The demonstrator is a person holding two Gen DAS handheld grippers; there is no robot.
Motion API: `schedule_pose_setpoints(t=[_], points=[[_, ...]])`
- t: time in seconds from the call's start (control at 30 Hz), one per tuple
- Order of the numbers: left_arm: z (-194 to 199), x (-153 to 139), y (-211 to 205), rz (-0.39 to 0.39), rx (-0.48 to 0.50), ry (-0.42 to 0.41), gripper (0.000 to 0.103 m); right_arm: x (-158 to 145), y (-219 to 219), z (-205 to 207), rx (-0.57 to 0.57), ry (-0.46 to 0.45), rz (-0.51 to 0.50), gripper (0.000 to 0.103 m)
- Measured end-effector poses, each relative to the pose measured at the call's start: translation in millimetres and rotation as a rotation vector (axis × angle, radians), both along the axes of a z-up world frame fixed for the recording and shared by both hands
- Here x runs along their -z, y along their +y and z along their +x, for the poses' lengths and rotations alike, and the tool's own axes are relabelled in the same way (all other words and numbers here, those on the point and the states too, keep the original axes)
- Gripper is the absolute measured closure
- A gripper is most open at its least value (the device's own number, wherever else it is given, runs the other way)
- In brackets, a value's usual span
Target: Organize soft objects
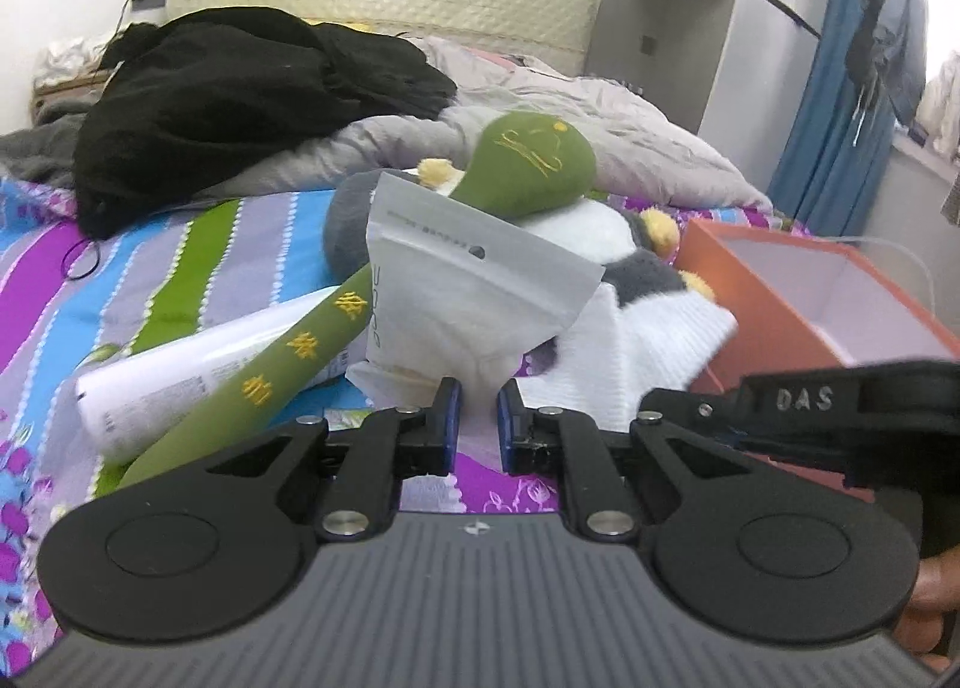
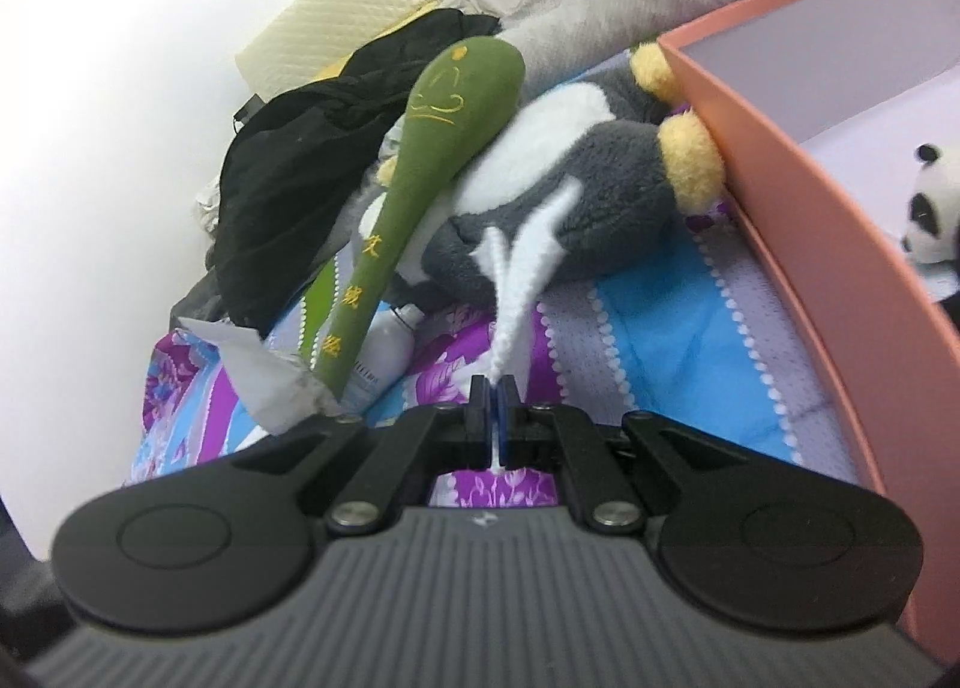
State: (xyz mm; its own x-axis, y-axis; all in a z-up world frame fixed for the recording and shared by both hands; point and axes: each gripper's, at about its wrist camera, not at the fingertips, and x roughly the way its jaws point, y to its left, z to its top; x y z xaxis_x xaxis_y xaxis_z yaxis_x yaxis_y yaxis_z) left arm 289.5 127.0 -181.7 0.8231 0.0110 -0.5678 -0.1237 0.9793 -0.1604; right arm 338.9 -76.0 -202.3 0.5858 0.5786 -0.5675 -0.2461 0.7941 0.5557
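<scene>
Left gripper point(image 1: 479, 418): fingers nearly closed, pinching the lower edge of a white zip pouch point(image 1: 474, 292), which stands up from the grip and appears clear of the bed.

Right gripper point(image 2: 495, 415): fingers fully closed on the end of a white fuzzy strand point(image 2: 510, 298). The strand runs away from the grip and splits into two tails against the grey plush beyond; whether it is attached to that toy cannot be told.

Bedspread point(image 1: 180, 268), striped and floral, carries the remaining items. Near left: a white tube point(image 1: 156, 388) lying under a long green plush mallet point(image 1: 528, 165). Behind it, a grey-and-white plush penguin point(image 2: 600, 184) with yellow feet, touching the orange box point(image 1: 774, 298) at right. The box is open; a small panda toy point(image 2: 930, 208) already lies inside. Far: black clothing point(image 1: 240, 99) and a grey quilt.

Assessment: the step in hand is a two-handed lift, both items secured. The next move probably calls for carrying each across to the right and over the box wall, then opening the fingers above the interior. The strand may drag the penguin if joined.
</scene>
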Motion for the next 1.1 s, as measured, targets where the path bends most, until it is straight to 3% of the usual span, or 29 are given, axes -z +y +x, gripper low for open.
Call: schedule_pose_setpoints(t=[0.3, 0.57, 0.77, 0.93, 1.0, 1.1], points=[[-48.0, -12.6, -11.7, -0.049, -0.020, 0.032, 0.088, -3.9, -17.0, -44.4, -0.030, 0.036, -0.042, 0.098], [-95.8, 10.4, -41.2, -0.092, -0.016, 0.150, 0.087, 6.6, -31.4, -97.9, -0.097, 0.134, -0.038, 0.098], [-118.7, 29.0, -50.2, -0.134, -0.037, 0.235, 0.087, 12.3, -37.2, -122.0, -0.110, 0.141, -0.136, 0.095], [-112.4, 42.5, -47.8, -0.141, -0.050, 0.271, 0.087, 9.7, -38.2, -126.0, -0.151, 0.124, -0.210, 0.094], [-106.5, 47.5, -44.0, -0.157, -0.058, 0.286, 0.087, 5.7, -41.1, -126.4, -0.146, 0.115, -0.245, 0.087], [-100.0, 53.7, -40.6, -0.165, -0.065, 0.312, 0.087, -0.9, -49.0, -128.9, -0.132, 0.100, -0.255, 0.058]])
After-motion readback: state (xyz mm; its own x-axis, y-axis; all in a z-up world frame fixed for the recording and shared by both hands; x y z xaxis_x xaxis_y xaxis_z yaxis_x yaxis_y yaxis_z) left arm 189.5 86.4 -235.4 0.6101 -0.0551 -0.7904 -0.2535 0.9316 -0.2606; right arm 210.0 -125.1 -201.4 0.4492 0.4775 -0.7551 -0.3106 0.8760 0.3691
